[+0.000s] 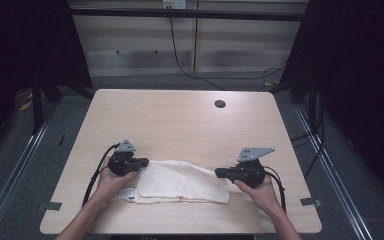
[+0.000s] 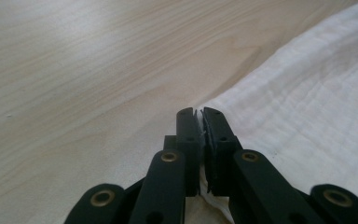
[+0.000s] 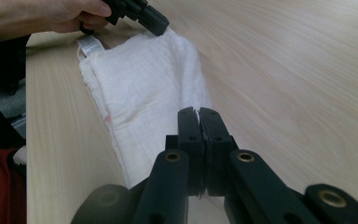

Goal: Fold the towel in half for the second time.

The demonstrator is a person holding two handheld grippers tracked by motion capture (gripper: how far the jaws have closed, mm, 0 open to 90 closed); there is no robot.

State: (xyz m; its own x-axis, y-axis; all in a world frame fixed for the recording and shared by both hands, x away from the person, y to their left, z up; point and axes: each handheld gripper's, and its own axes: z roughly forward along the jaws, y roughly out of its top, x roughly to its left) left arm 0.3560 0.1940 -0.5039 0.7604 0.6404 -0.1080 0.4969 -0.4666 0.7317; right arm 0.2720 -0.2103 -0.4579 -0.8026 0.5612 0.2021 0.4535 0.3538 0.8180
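Note:
A white folded cloth [image 1: 182, 183] lies near the front edge of the wooden table [image 1: 180, 120]. My left gripper [image 1: 144, 163] is shut on the cloth's far left corner; a thin strip of white fabric [image 2: 200, 126] shows between its black jaws, and the cloth [image 2: 307, 107] spreads to the right. My right gripper [image 1: 218, 173] is shut on the far right corner, where the cloth [image 3: 144, 84] runs away from the jaws toward the left gripper [image 3: 161, 29]. A small label [image 1: 125, 193] sticks out at the cloth's front left.
A round cable hole [image 1: 220, 104] sits at the table's back right. Cabinets [image 1: 190, 40] and trailing cables [image 1: 190, 70] stand behind the table. Dark curtains flank both sides. A hand [image 3: 70, 16] holds the left gripper.

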